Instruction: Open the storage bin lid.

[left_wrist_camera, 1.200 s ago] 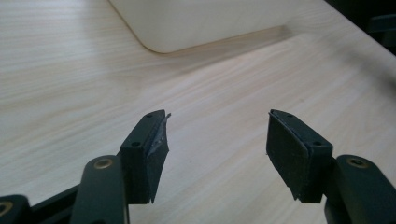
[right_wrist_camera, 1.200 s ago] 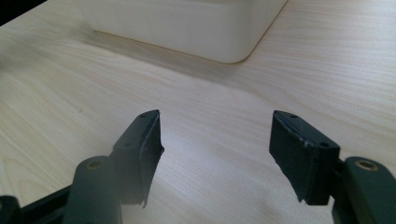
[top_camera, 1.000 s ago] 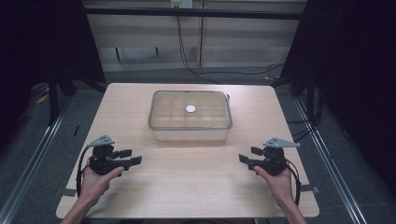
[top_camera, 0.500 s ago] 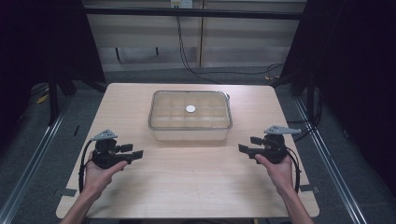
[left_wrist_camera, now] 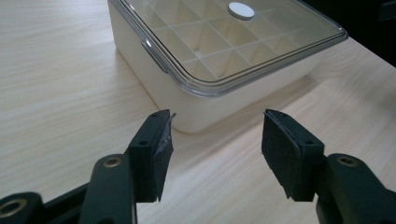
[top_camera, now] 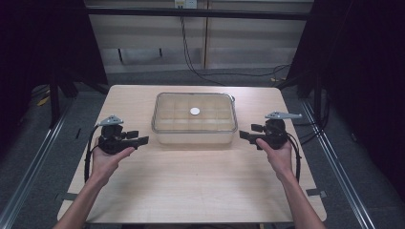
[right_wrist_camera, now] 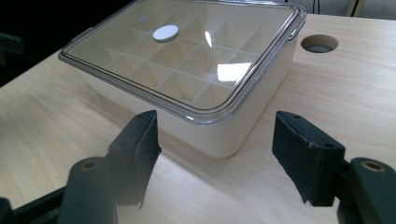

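Moved forward to flank the box: left gripper jaws spread, just narrowing on nothing; right gripper jaws spread, empty. Centred on pale wooden tabletop: cream compartmented plastic box with clear lid. Best approached level, both sides together.

No text, label, brand, number or sign can be read anywhere. The white round sticker on the clear lid of the box is blank, and no markings are seen on the table.
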Available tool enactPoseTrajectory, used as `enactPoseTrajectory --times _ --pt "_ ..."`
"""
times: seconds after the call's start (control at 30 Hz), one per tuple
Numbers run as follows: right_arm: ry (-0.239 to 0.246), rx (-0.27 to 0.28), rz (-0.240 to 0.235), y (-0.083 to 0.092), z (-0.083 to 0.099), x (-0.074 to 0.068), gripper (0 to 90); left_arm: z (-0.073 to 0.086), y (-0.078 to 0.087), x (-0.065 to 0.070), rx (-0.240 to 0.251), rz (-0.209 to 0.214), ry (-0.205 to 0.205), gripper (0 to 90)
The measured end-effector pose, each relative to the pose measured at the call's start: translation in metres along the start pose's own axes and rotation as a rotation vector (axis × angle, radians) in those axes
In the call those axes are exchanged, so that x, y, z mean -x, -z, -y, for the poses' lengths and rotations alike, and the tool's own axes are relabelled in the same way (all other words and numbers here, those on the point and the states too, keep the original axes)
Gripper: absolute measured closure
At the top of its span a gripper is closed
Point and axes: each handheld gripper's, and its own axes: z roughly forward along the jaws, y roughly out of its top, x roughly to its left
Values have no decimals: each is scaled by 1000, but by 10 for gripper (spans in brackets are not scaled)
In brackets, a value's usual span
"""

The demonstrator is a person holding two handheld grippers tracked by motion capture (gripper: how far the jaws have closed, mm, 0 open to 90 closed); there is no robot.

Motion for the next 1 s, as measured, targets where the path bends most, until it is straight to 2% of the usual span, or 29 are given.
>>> enactPoseTrajectory --times 0.1,0.23,0.37,0.5,0.6,0.63,0.73,0.8,0.9,0.97,1.0 --pt "-8 -20 -13 -5 -3 2 304 -7 -3 -4 0 -15 -1 418" --pt "-4 -33 4 -13 -11 7 283 -16 -6 -11 21 -27 12 412" --pt "-3 -29 2 -18 -18 12 266 -22 -4 -20 39 -27 36 412" --pt "-9 -19 -20 -25 -28 15 279 -28 -6 -25 29 -15 44 442" --pt "6 -41 -32 -32 -35 16 286 -33 -12 -29 29 -16 64 446" --pt "12 -52 -35 -35 -38 17 288 -35 -14 -30 22 -25 54 447" --pt "26 -50 -36 -41 -43 20 348 -39 -21 -32 12 -17 56 448" --pt "-1 -61 -52 -49 -48 27 337 -42 -26 -31 3 -17 52 432" --pt "-10 -75 -54 -54 -53 30 336 -46 -32 -31 -1 -43 53 429" --pt "-8 -95 -57 -58 -59 33 326 -51 -35 -32 7 -44 45 454" --pt "-9 -106 -48 -61 -62 35 316 -52 -35 -33 6 -37 36 435"
